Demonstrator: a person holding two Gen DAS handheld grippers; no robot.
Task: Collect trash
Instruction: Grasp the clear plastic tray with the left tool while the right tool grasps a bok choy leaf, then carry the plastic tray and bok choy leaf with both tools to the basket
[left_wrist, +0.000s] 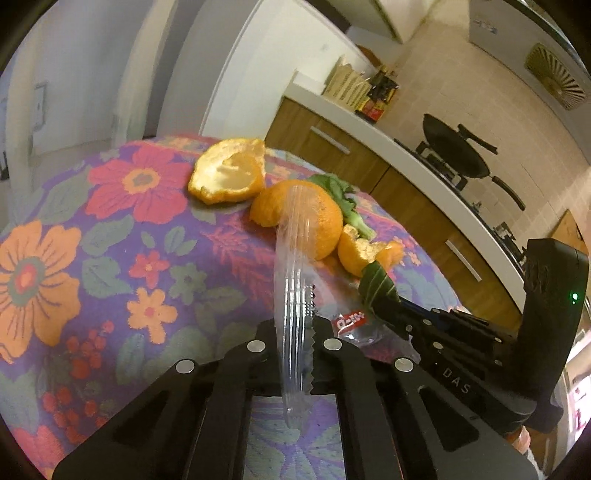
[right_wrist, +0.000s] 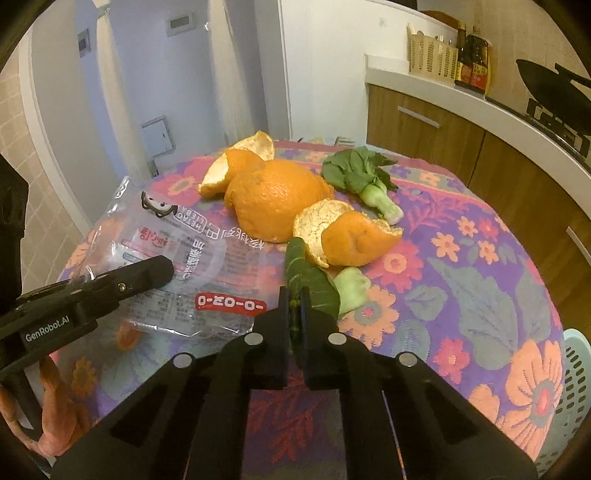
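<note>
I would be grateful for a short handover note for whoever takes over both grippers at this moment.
Left gripper: shut on the clear plastic wrapper, pinched at its edge.
Right gripper: shut on the green leaf of a cut vegetable piece.
On the floral tablecloth: three orange peels, a bok choy stub.
A pale basket sits at the table's right edge.
Done: both items gripped. Left: bin them, then the peels and stub.

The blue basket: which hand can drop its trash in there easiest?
Probably the right. The right gripper, shut on a green leaf, has the blue basket just off the table edge on its side. The left gripper, pinching the clear plastic wrapper, is on the far side.
</note>
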